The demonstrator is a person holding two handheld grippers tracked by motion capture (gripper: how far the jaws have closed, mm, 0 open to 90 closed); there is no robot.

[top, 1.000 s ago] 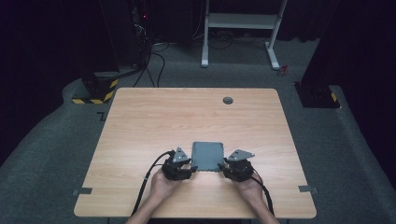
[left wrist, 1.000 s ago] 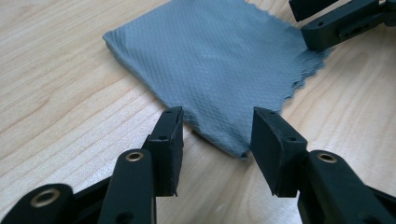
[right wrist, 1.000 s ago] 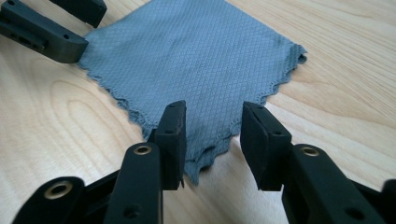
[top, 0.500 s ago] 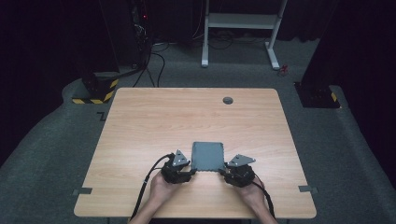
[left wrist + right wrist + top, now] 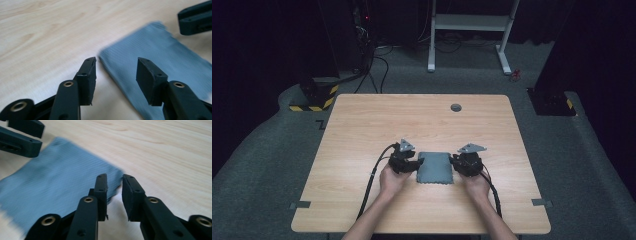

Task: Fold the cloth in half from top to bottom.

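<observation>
Here, a folded grey-blue cloth [image 5: 435, 167] flat on the worktop [image 5: 362, 125], near its front edge, long axis pointing away from the person. Left gripper [image 5: 408, 161] released, opening; right gripper [image 5: 466, 162] released, closing; 2 cloth corners between jaws, unpinched.

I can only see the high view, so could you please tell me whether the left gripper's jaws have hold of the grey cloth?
Observer: No. In the left gripper view, the jaws of the left gripper have just been opening. The edge of the cloth lies between them, and neither pad presses on it.
Operator: Thank you. And the right gripper, please?
Observer: In the right gripper view, the jaws of the right gripper have just been closing, and a narrow gap is left. The cloth's corner sits at the mouth of that gap and is not pinched.
</observation>
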